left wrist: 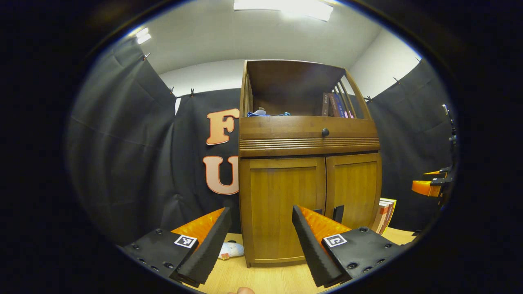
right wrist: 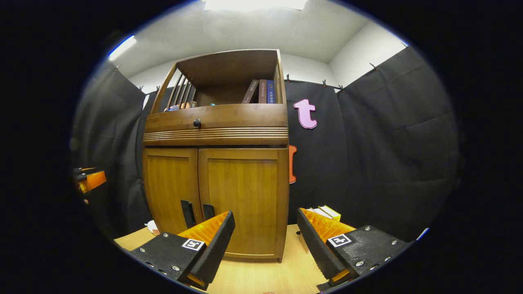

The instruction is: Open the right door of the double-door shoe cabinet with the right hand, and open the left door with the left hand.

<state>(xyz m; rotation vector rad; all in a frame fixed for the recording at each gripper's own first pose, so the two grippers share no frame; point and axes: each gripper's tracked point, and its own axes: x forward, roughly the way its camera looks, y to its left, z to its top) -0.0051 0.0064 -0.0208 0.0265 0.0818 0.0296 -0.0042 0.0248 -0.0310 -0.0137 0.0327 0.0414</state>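
- Left gripper (left wrist: 259,241) — fingers spread wide apart, nothing between them, held level and pointing forward.
- Right gripper (right wrist: 265,245) — fingers likewise parted, nothing gripped, raised beside the left one, well apart.

The left gripper view looks from low down, tilted upward, at the brown wooden double-door shoe cabinet (left wrist: 308,163), standing near it and a little to its left, so the left door faces the lens and the cabinet's right side falls away. The right gripper view takes the same low, upward-tilted stance from the cabinet's right, equally near, with the right door square-on. Both views share the cabinet front, its two closed doors, the open top shelf with upright books (right wrist: 261,91), the pale wooden floor (right wrist: 261,269) and the ceiling. Each view catches the other gripper at its outer edge: the right gripper (left wrist: 433,185) at the right, the left gripper (right wrist: 88,179) at the left.
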